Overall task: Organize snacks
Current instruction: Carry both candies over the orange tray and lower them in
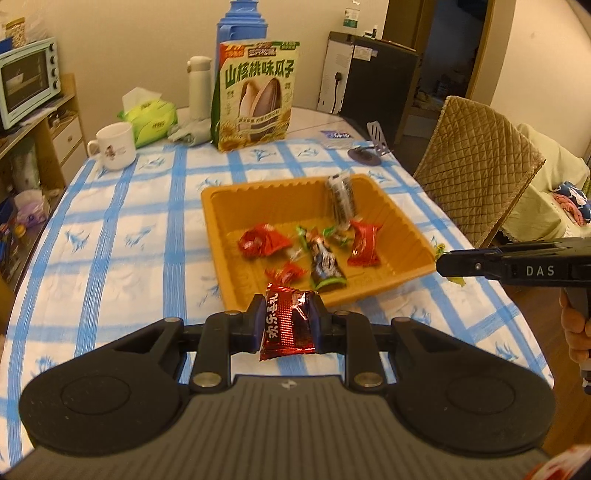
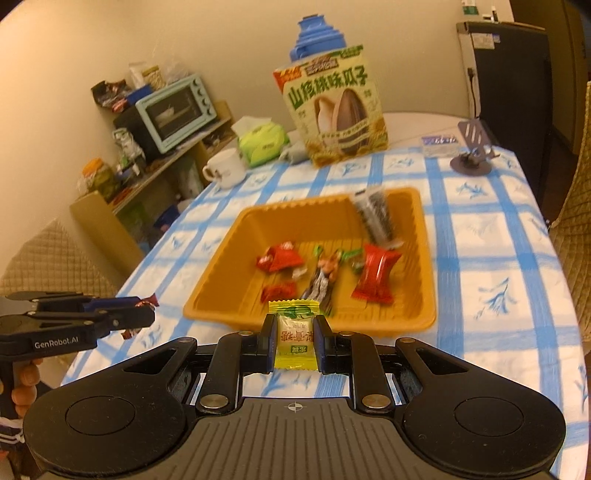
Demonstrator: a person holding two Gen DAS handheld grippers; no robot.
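Left claw [image 1: 286, 321]: I have it closed on a dark red foil snack packet [image 1: 286, 325], pinched by both sides and held above the table, just short of the tray's near rim.
Right claw [image 2: 294, 338]: I have it clamped on a yellow candy packet [image 2: 294, 336], upright between the pads, just before the tray's near rim.
Orange tray [image 1: 221, 266]: sits mid-table on the blue-checked tablecloth [image 1: 129, 221]; ribbed walls, open top.
Tray contents: red wrapper [image 1: 263, 240] at the left; small red candy [image 1: 286, 274] toward the near side; dark wrapped bar [image 1: 325, 266] in the middle; red packet [image 1: 364, 243] at the right; green-wrapped candies [image 1: 325, 233] between them; a black-and-white striped packet [image 1: 341, 201], blurred, leaning at the far right corner.
Sunflower seed bag [image 1: 255, 94]: stands upright at the far end of the table, well apart from the tray.
White mug [image 1: 114, 146]: far left of the table, beside a green tissue pack [image 1: 151, 118].
White flask [image 1: 199, 86]: just left of the seed bag.
Blue thermos [image 1: 242, 24]: behind the seed bag.
Toaster oven [image 1: 27, 81]: on a shelf left of the table.
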